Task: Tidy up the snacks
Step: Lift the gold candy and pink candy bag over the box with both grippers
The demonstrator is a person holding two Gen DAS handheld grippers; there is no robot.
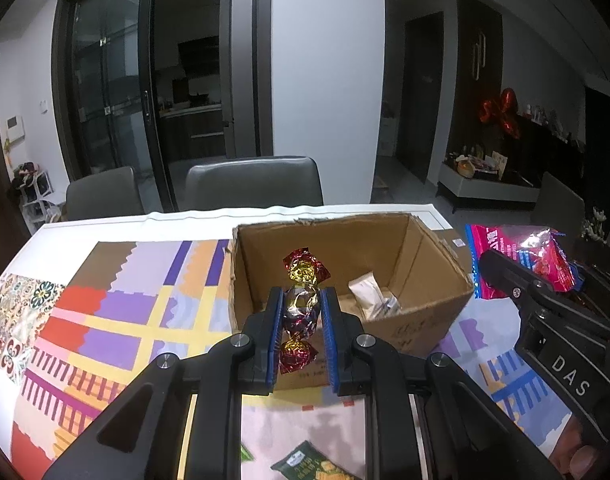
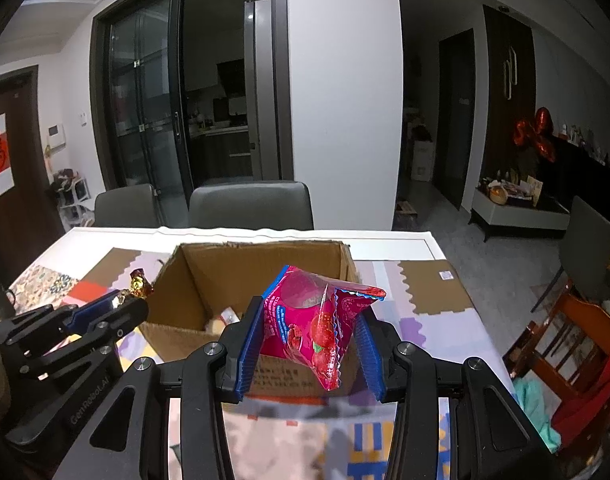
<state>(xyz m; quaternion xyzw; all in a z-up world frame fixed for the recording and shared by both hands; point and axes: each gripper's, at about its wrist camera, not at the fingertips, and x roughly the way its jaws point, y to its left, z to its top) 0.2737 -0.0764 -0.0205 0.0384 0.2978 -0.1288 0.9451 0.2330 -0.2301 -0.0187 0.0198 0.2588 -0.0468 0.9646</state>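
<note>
Holding one candy [image 1: 301, 304] and one pouch [image 2: 317, 328] (two grippers).

A patchwork-patterned tablecloth [image 1: 117, 312] covers a white dining table [image 2: 385, 240], with two grey chairs [image 1: 254, 186] drawn up along its far side. Behind them stand dark glass sliding doors [image 1: 113, 92] and a white pillar [image 2: 343, 100]; red foil balloons [image 2: 535, 134] hang over a low sideboard [image 2: 517, 210] to the right.

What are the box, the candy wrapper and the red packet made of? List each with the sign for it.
Box: plain brown corrugated cardboard, matte, with ragged torn edges.
Candy wrapper, held by the left gripper: likely metallised foil, red and gold, crinkled, mirror glints.
Red packet, held by the right gripper: apparently glossy printed plastic film, with a serrated sealed edge.
</note>
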